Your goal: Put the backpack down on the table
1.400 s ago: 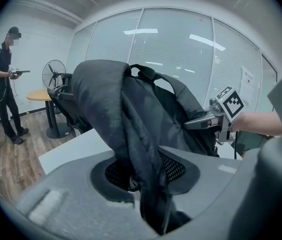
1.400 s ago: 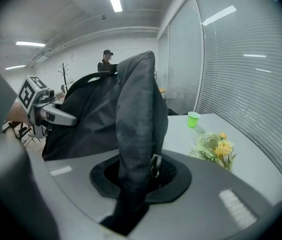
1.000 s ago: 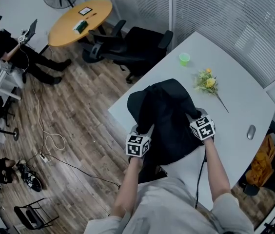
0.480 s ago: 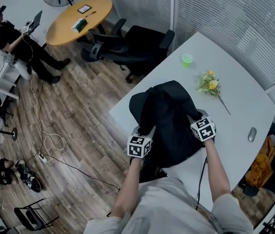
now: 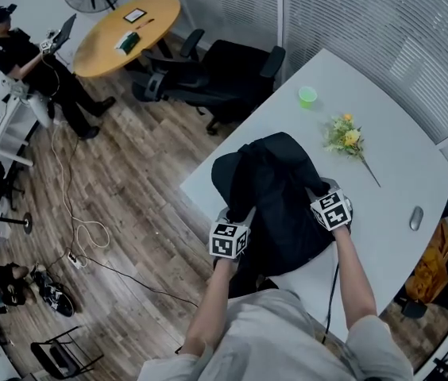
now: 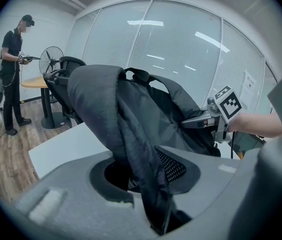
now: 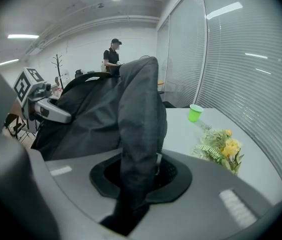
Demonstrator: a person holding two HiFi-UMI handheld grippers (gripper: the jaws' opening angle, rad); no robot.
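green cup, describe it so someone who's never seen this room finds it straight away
Start at the big white table by the window blinds, with a black backpack at its near side. Beyond the backpack, toward the far corner, lies a bunch of yellow flowers, and just past it stands the green cup. It is the table's only cup: small, lime green, upright, open-topped.

Three cameras sharing one backpack (image 5: pixel 276 189)
The head camera is looking steeply down on the white table (image 5: pixel 399 125); both gripper cameras are peering close along their jaws from opposite sides of the backpack.
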